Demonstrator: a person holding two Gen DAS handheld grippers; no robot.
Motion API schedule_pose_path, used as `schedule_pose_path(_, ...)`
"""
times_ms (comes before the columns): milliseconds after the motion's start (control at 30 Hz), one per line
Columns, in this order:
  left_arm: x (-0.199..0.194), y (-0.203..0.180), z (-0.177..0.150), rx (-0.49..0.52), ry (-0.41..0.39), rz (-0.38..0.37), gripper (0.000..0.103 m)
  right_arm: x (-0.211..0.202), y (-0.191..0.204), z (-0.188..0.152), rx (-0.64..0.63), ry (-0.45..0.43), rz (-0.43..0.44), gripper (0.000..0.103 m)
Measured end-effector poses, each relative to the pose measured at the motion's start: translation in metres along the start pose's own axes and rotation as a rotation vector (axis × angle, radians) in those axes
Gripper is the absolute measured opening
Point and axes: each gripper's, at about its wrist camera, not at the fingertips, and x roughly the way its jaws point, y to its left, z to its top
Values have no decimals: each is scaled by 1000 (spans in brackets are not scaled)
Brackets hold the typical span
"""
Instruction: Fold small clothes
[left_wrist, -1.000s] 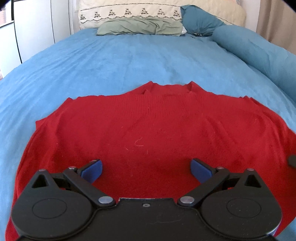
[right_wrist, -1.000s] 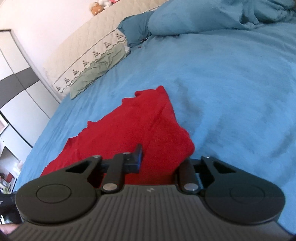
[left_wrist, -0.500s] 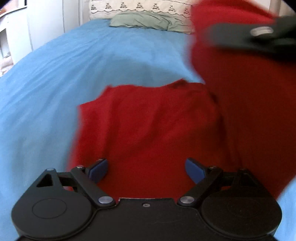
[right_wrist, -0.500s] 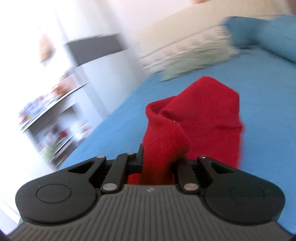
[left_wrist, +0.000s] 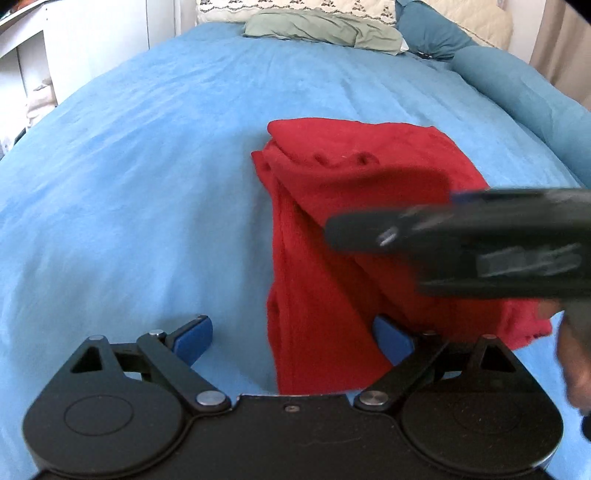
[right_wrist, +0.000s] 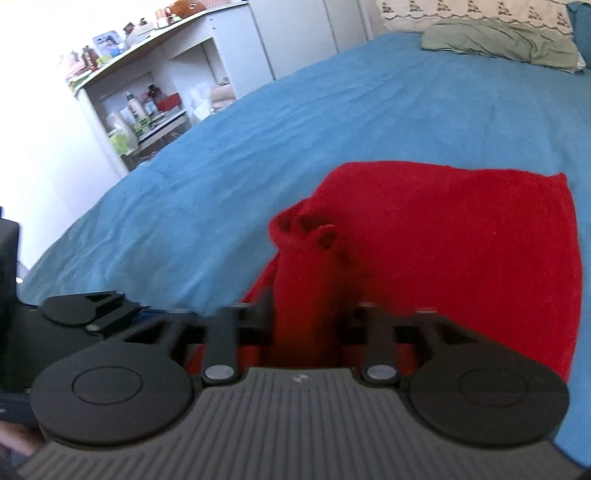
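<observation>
Now your right gripper (right_wrist: 306, 317) has just been opening: its jaws stand apart with a bunched ridge of the red knitted sweater (right_wrist: 461, 251) rising between them, and the blurred view does not show whether the fingers touch the cloth. Its body crosses your left wrist view as a dark smeared bar above the right half of the sweater, with part of your hand (left_wrist: 570, 354) below it at the right edge.

Your left gripper (left_wrist: 295, 338) hangs with its jaws wide apart, gripping nothing. Its blue pads (left_wrist: 194, 338) straddle the near left edge of the garment: the left pad is over bare bedspread, the right pad over red cloth.

The sweater lies on the blue bedspread (left_wrist: 129, 184), doubled over on itself, so that a long folded edge runs away from you down its left side. The top layer is rumpled, with a few small puckers near the far end. Seen from your right wrist, the right part lies flat and smooth.

Beyond it, a grey-green pillow (left_wrist: 325, 27) rests at the head of the bed against a cream embroidered pillow (left_wrist: 295, 5), and a blue bolster (left_wrist: 517, 81) runs along the right side. A white shelf unit (right_wrist: 147, 92) with bottles stands left of the bed.
</observation>
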Motion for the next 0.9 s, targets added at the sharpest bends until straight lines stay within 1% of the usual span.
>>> schedule_pose_path(33,-5,0,-1,9,-7,-4,96,-12,1,0,4,-31,5,92)
schedule_pose_path(67,-11,-2,-4,22,-18,-3,96,-24,1,3,7,-68,8,94)
schedule_pose_path(167,-25,-4,-14,35,-42,-17,96,-65,-13,0,55,-151,5,95)
schedule_pose_path(233,-30,-2,-20,22,-49,-30,96,-90,-23,-7,93,-188,-24,95)
schedule_pose_path(300,-31,-2,-20,0,-50,-49,96,-109,-32,-23,101,-209,-98,95)
schedule_pose_path(367,-36,-6,-21,-2,-69,-58,96,-118,-35,-41,72,-196,-181,95)
schedule_pose_path(433,-43,-14,-16,23,-123,-45,96,-121,-37,-61,36,-168,-225,95)
schedule_pose_path(500,-52,-24,-7,49,-181,-34,96,-124,-38,-79,26,-149,-259,95)
schedule_pose_path(567,-53,-30,10,71,-213,-35,96,-128,-41,-93,38,-140,-254,95)
schedule_pose_path(633,-43,-39,27,98,-202,-34,96,-123,-39,-97,56,-143,-254,95)
schedule_pose_path(700,-29,-48,40,116,-201,-14,96,-124,-41,-104,81,-144,-245,95)
schedule_pose_path(767,-20,-49,48,101,-230,15,90,-123,-43,-103,104,-145,-231,95)
schedule_pose_path(800,-20,-46,50,86,-256,6,90,-123,-43,-103,112,-146,-227,95)
schedule_pose_path(867,-31,-41,49,79,-299,-58,90,-124,-44,-101,121,-151,-225,95)
schedule_pose_path(900,-32,-40,51,105,-294,-86,90,-125,-45,-100,127,-152,-220,95)
